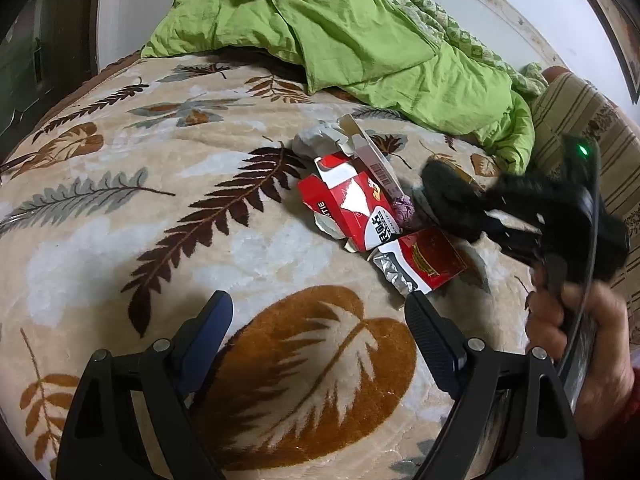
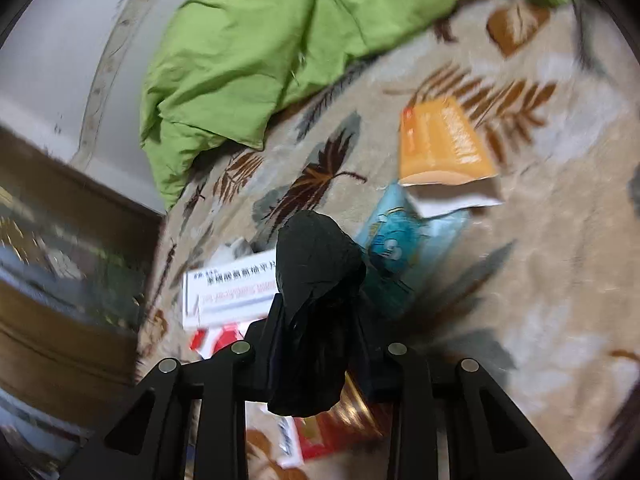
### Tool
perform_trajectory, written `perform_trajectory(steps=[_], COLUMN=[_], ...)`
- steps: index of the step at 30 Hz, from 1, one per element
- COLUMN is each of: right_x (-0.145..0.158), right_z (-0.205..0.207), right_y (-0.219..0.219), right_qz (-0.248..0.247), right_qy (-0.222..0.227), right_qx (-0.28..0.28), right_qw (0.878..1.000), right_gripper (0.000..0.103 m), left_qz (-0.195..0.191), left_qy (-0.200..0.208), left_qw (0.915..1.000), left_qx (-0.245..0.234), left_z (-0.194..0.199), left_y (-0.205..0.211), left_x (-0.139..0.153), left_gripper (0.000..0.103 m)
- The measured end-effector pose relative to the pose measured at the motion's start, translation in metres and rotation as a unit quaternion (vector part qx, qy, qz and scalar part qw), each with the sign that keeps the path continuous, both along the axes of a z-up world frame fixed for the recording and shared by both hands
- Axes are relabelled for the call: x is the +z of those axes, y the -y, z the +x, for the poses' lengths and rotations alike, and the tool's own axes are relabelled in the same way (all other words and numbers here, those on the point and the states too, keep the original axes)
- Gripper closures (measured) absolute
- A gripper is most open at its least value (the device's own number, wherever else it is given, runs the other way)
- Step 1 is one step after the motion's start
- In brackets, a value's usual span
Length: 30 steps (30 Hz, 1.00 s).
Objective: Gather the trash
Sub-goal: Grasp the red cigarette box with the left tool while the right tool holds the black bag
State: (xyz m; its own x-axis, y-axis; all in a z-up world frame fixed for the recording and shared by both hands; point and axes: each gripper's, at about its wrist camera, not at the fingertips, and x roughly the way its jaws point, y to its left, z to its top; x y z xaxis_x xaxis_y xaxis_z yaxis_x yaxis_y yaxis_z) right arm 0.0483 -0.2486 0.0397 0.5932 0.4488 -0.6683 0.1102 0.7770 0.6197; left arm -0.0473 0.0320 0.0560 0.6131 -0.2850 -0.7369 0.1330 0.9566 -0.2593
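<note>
The left tool (image 1: 320,322) hangs with its jaws spread wide and nothing between them, low over the leaf-patterned blanket (image 1: 120,208) on the bed. Just beyond its fingertips lies the red foil-lined packet (image 1: 424,264), its long axis running away and to the right from the tool. Touching the far side of that packet is the torn red-and-white carton (image 1: 352,208), flattened and slanted, with the letters "TIE" readable on its edge and a barcode on its raised flap. A crumpled grey-white paper (image 1: 312,140) sits at the carton's far end.

To the right of the carton, the right tool (image 2: 320,320) has its jaws drawn narrow on a crumpled black plastic bag (image 2: 316,304), which stands up between the fingers. Past the bag lie a white box (image 2: 228,292) with Chinese print, a blue packet (image 2: 400,240) and an orange packet (image 2: 440,140). The green quilt (image 1: 340,40) is heaped farthest off.
</note>
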Motion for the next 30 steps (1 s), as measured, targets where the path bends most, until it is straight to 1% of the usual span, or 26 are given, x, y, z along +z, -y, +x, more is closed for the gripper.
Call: perform_trajectory(steps=[1,3,4,6,9,10,12,13,14,15,16,18,19,22,25,26,27,29,30], right_x=[0.0,-0.004,-0.007,-0.01,-0.018,-0.021,-0.02,-0.018,-0.016,-0.013,-0.009,0.001,0.003,0.006,0.007,0.008,0.01,0.015,0.016], right_z=[-0.004,-0.011,-0.016,-0.025,-0.045,-0.057,-0.076,-0.088,-0.096,-0.103,-0.11,-0.123,-0.127,-0.137,-0.14,-0.143,-0.146,-0.145,-0.147], right_y=[0.002,0.0,-0.002,-0.004,-0.022,-0.035,-0.05,-0.055,-0.055,-0.053,-0.049,-0.036,-0.031,-0.009,-0.002,-0.001,0.0,-0.002,-0.001], right_qz=[-0.012,-0.071,-0.085,-0.077,-0.04,-0.026,-0.008,0.012,0.025,0.027,0.021,-0.006,-0.011,-0.007,0.001,0.002,0.0,-0.003,-0.003], right_qy=[0.004,0.001,0.0,-0.005,-0.026,-0.038,-0.04,-0.039,-0.033,-0.027,-0.018,0.008,0.015,0.031,0.035,0.039,0.042,0.05,0.054], right_qx=[0.001,0.004,0.01,0.024,0.072,0.1,0.132,0.146,0.147,0.141,0.129,0.1,0.089,0.054,0.037,0.034,0.033,0.03,0.028], right_qw=[1.0,0.997,0.996,0.997,0.996,0.994,0.99,0.988,0.988,0.989,0.991,0.995,0.996,0.998,0.999,0.999,0.999,0.998,0.998], right_gripper=[0.072,0.073,0.073,0.073,0.074,0.074,0.074,0.074,0.074,0.074,0.074,0.074,0.074,0.074,0.074,0.074,0.074,0.074,0.074], left_qz=[0.0,0.001,0.002,0.0,-0.01,-0.014,-0.019,-0.02,-0.021,-0.02,-0.018,-0.013,-0.016,-0.025,-0.025,-0.033,-0.037,-0.032,-0.036], left_qy=[0.001,0.003,0.004,0.008,0.01,0.01,0.007,0.006,0.007,0.008,0.009,0.013,0.011,-0.015,-0.05,-0.063,-0.066,-0.06,-0.058], left_qw=[1.0,1.0,1.0,0.9999,0.9997,0.9996,0.9994,0.9994,0.9994,0.9994,0.9995,0.9995,0.9995,0.9993,0.9981,0.9973,0.997,0.9976,0.9971], left_qx=[0.002,0.003,0.005,0.01,0.02,0.023,0.027,0.028,0.028,0.027,0.026,0.025,0.024,0.022,0.026,0.021,0.014,-0.013,-0.034], left_z=[0.0,-0.001,-0.001,-0.002,-0.001,-0.001,-0.001,-0.001,-0.002,-0.002,-0.002,0.0,0.004,0.017,0.027,0.028,0.027,0.02,0.016], left_y=[-0.001,-0.002,-0.003,-0.007,-0.014,-0.017,-0.021,-0.022,-0.023,-0.023,-0.022,-0.022,-0.022,-0.021,-0.019,-0.018,-0.015,-0.005,0.002], left_x=[0.0,0.001,0.001,0.003,0.005,0.006,0.005,0.005,0.005,0.006,0.006,0.007,0.006,-0.004,-0.019,-0.024,-0.025,-0.023,-0.022], left_gripper=[0.016,0.016,0.016,0.016,0.016,0.016,0.016,0.016,0.016,0.016,0.016,0.016,0.016,0.016,0.016,0.016,0.016,0.016,0.016])
